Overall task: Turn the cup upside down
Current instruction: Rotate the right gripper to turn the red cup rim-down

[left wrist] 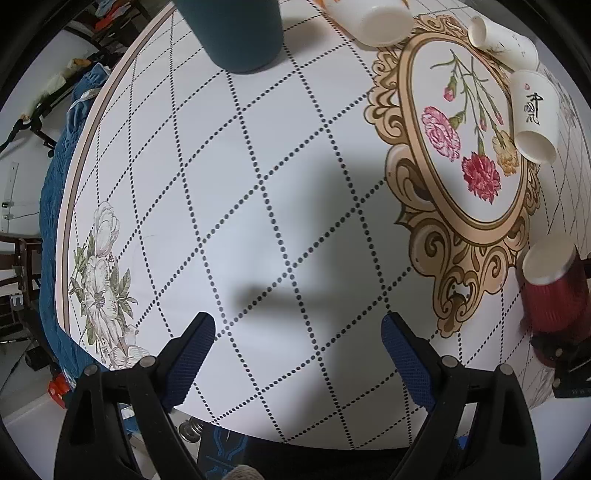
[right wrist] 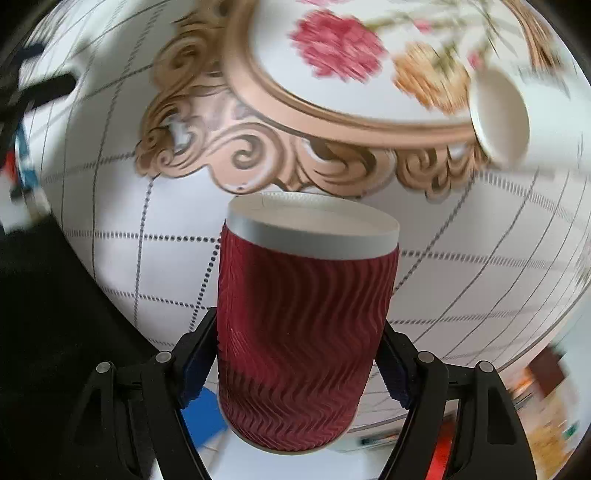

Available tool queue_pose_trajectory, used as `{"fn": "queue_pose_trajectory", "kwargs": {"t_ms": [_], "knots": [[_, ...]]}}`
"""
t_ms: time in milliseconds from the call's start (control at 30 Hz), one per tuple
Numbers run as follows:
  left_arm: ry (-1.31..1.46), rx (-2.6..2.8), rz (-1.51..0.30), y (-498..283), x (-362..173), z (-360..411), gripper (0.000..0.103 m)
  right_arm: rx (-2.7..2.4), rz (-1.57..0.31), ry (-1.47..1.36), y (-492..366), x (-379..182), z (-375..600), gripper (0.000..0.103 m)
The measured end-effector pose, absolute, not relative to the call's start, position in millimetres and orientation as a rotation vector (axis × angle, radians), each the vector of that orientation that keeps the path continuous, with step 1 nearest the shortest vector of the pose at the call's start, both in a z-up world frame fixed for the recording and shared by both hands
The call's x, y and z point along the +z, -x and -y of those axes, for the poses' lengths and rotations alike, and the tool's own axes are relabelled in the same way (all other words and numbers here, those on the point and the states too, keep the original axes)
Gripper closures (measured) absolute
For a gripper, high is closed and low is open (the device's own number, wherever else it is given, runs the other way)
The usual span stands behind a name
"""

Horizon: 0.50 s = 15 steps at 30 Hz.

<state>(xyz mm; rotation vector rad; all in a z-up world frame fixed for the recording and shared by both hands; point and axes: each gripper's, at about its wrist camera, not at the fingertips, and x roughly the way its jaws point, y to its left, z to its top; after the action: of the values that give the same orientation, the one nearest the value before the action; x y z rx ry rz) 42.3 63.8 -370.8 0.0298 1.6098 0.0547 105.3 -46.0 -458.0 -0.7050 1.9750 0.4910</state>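
A red ribbed paper cup point(right wrist: 303, 325) with a white base band sits between the fingers of my right gripper point(right wrist: 299, 365), which is shut on it. The cup's white closed end points away from the camera, and it is held above the table. The view behind it is blurred. The same cup point(left wrist: 554, 291) shows at the right edge of the left wrist view, in the right gripper. My left gripper point(left wrist: 299, 354) is open and empty above the patterned tablecloth point(left wrist: 258, 221).
A dark teal cup point(left wrist: 236, 33) stands at the top. Three white cups lie on their sides near the floral medallion: one at the top point(left wrist: 373, 22), two at the right point(left wrist: 506, 40) point(left wrist: 535, 114). The table edge curves along the left, with a blue cloth point(left wrist: 55, 192) beyond.
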Motion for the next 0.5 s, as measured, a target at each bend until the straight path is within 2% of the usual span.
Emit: {"fn": "queue_pose_trajectory", "kwargs": {"t_ms": [367, 433, 500], "knots": [[-0.055, 0.039, -1.614, -41, -377, -50, 0.011, 0.392, -2.026, 0.474, -114, -451, 94, 0.022], [-0.062, 0.035, -1.616, -42, -379, -46, 0.011, 0.379, -2.023, 0.442, -119, -451, 104, 0.013], [-0.07, 0.031, -1.618, -42, -380, -43, 0.011, 0.369, -2.015, 0.406, -127, -449, 116, 0.011]]}}
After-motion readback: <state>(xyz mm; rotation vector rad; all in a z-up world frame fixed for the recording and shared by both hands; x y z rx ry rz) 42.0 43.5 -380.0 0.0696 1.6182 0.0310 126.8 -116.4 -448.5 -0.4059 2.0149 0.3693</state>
